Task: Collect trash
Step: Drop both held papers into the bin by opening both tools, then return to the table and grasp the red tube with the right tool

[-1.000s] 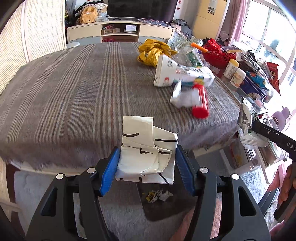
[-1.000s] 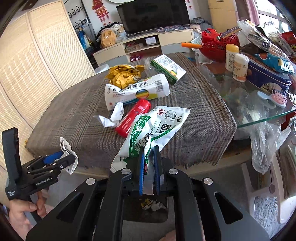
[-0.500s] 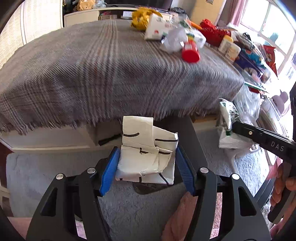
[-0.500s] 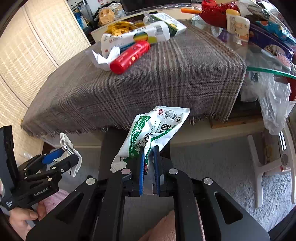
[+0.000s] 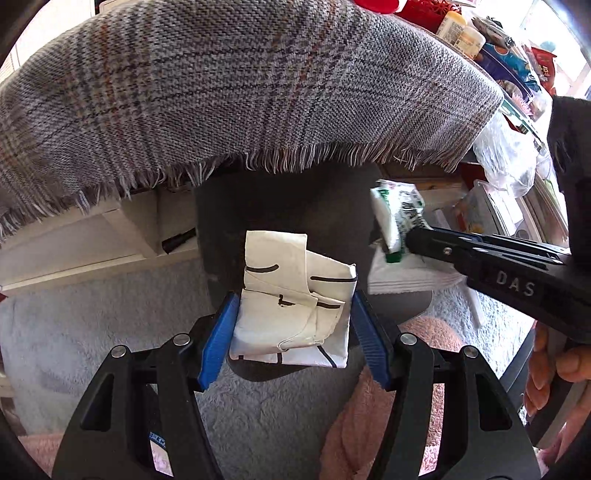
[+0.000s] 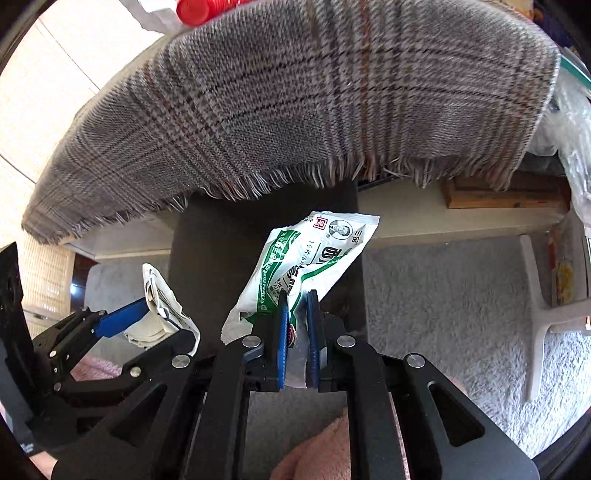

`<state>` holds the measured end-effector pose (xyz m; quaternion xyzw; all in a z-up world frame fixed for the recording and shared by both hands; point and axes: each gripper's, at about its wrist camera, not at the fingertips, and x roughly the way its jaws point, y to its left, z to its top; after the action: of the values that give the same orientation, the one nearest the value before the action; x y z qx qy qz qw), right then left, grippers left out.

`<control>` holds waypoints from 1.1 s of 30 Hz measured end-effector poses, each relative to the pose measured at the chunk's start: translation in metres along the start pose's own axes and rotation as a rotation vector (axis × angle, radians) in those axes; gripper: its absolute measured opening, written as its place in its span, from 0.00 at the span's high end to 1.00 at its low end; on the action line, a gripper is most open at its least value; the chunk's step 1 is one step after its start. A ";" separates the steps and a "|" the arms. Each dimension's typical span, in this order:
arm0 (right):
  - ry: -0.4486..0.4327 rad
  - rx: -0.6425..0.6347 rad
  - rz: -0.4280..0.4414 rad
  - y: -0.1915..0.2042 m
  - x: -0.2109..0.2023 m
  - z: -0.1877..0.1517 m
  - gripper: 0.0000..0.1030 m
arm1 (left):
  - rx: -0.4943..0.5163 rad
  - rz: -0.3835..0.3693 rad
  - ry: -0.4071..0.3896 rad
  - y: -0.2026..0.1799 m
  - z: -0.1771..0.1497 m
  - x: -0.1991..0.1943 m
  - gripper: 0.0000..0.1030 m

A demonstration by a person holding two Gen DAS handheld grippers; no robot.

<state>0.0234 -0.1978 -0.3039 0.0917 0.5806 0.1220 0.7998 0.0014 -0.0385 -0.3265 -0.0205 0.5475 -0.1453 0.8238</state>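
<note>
My left gripper (image 5: 293,306) is shut on a folded white paper scrap with black lines (image 5: 295,295); it also shows in the right wrist view (image 6: 162,310) at lower left. My right gripper (image 6: 295,299) is shut on a green and white packet (image 6: 310,258); that gripper (image 5: 404,236) and the packet (image 5: 395,221) also show at the right of the left wrist view. Both grippers are low, below the table edge, over a dark bin (image 5: 273,206), which also appears in the right wrist view (image 6: 221,258).
The plaid tablecloth (image 5: 240,81) with its fringe hangs over the table edge above both grippers. A red tube (image 6: 207,9) lies on top. Grey carpet (image 6: 443,295), a white chair leg (image 6: 535,314) and plastic bags (image 5: 506,155) are to the right.
Both grippers have dropped from above the table to below its edge, close over the dark bin. Each keeps hold of its piece of trash.
</note>
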 end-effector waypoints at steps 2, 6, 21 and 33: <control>0.002 0.011 0.015 0.001 0.004 0.003 0.88 | 0.002 -0.011 0.011 -0.001 0.002 0.004 0.42; 0.002 0.035 0.045 0.003 0.007 0.008 0.82 | -0.007 -0.026 0.032 0.000 0.005 0.011 0.41; -0.122 0.088 -0.047 -0.025 -0.047 0.007 0.03 | -0.035 0.007 -0.037 0.014 0.005 -0.026 0.08; -0.251 0.145 -0.031 -0.038 -0.124 0.047 0.03 | -0.032 0.038 -0.155 0.027 0.055 -0.103 0.08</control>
<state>0.0350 -0.2720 -0.1882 0.1548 0.4845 0.0552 0.8592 0.0203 0.0076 -0.2172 -0.0346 0.4849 -0.1190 0.8658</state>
